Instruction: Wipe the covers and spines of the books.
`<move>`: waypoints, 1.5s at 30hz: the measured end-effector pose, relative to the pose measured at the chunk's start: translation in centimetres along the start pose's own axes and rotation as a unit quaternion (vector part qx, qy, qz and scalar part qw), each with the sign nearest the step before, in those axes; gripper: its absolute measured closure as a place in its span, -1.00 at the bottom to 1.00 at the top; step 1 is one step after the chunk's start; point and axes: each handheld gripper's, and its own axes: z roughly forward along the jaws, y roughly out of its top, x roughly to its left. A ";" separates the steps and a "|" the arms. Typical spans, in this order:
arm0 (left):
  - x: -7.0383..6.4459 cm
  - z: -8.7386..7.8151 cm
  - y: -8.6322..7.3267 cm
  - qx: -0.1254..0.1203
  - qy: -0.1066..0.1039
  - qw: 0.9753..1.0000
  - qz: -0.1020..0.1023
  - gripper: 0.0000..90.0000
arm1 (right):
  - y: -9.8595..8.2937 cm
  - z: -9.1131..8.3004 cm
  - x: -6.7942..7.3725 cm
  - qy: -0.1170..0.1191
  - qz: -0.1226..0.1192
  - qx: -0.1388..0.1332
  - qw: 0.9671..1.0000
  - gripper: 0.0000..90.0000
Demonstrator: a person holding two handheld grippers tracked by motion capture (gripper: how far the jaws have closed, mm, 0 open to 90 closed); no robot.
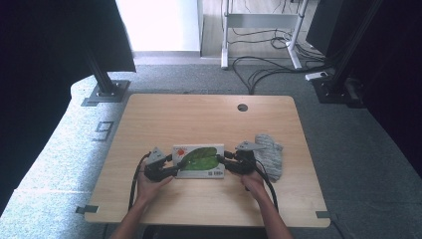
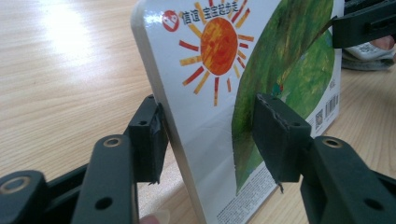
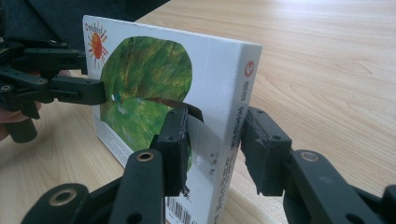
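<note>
1. Pale wood table [image 1: 199,119] carries everything; a person's forearms come in from its near edge, and a round hole [image 1: 242,107] sits near its far edge.
2. The left gripper [image 1: 169,172] is at the left end of the book [image 1: 199,161], near the front middle of the table. In the left gripper view its jaws stand on either side of that end, one pad on the back and one on the printed cover; the near pad seems a hair off the board, so I cannot tell whether it is pinching.
3. The book is white board with a green leaf and an orange sun [image 2: 218,39] on its cover, and a barcode near one corner.
4. The right gripper [image 1: 226,160] meets the book's right end. In the right gripper view its jaws straddle the spine edge [image 3: 238,121], one pad against the cover, the other beside the back; grip unclear.
5. A grey cloth [image 1: 269,154] lies bunched just right of the right gripper, beside the hand.
</note>
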 end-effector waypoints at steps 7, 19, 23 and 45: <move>0.0 0.5 0.0 0.015 -0.001 1.000 -0.006 -0.10 | -0.2 0.4 -0.2 -0.002 0.008 0.009 1.000 0.29; 0.1 1.2 -0.1 0.037 -0.012 0.999 -0.022 -0.18 | -0.4 0.7 -0.2 -0.011 0.016 0.032 0.999 0.20; 0.2 1.5 -0.1 0.045 -0.012 0.998 -0.030 -0.24 | -0.6 0.9 -0.4 -0.016 0.016 0.041 0.999 0.18; 0.1 2.6 -0.3 0.080 0.001 0.996 -0.039 -0.40 | -1.4 1.9 -0.4 -0.037 0.040 0.087 0.995 -0.13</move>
